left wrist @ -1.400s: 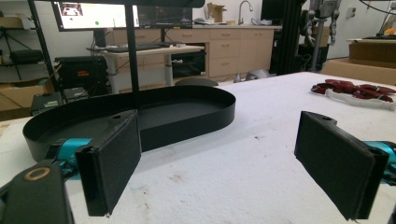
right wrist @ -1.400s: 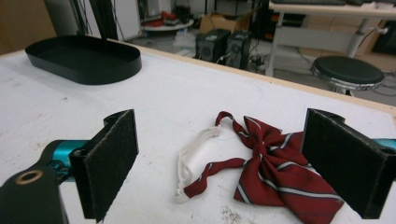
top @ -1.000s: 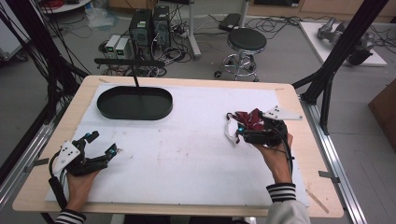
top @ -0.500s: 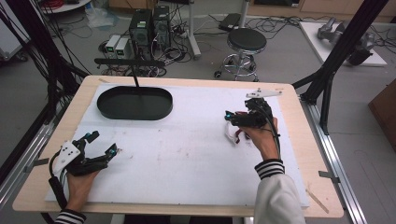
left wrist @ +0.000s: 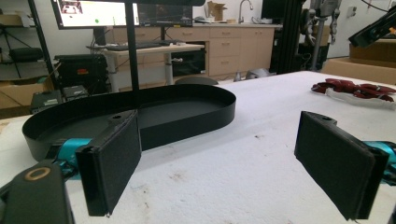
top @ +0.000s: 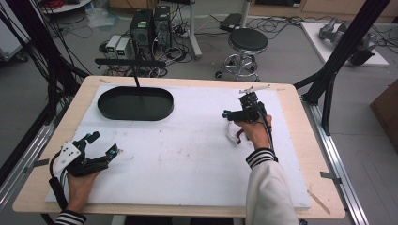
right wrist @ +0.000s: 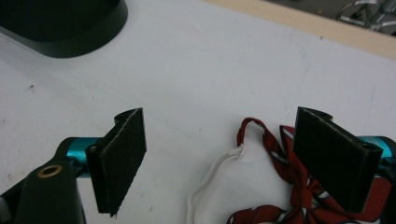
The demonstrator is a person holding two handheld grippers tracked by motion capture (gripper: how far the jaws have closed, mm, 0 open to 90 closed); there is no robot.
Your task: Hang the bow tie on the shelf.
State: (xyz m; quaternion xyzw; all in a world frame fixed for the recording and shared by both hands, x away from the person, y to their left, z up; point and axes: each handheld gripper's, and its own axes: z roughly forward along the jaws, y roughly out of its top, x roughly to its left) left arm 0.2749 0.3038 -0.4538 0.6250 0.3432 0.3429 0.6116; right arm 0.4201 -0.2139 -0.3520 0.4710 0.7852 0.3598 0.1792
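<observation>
The red bow tie lies flat on the white tabletop, on the right side and a bit toward the far edge. It has a white strap that curls out from it, and a thin red loop beside that. In the right tool's own view the bow sits low and to the right, just under the right-hand jaw, and the strap lies in the gap between the two jaws. In the high view a bit of white and red peeks out beside the person's right hand.

The right tool hangs right over the bow tie. Its jaws are spread wide and they hold nothing. It is much the nearer tool, so I think it is the one to take the bow. To catch the bow and not just the strap, it likely needs to slide a little toward the red part and go down.

The left tool rests far off at the near left corner, jaws wide apart and bare too. The black oval tray sits at the far left, well apart from the bow.
</observation>
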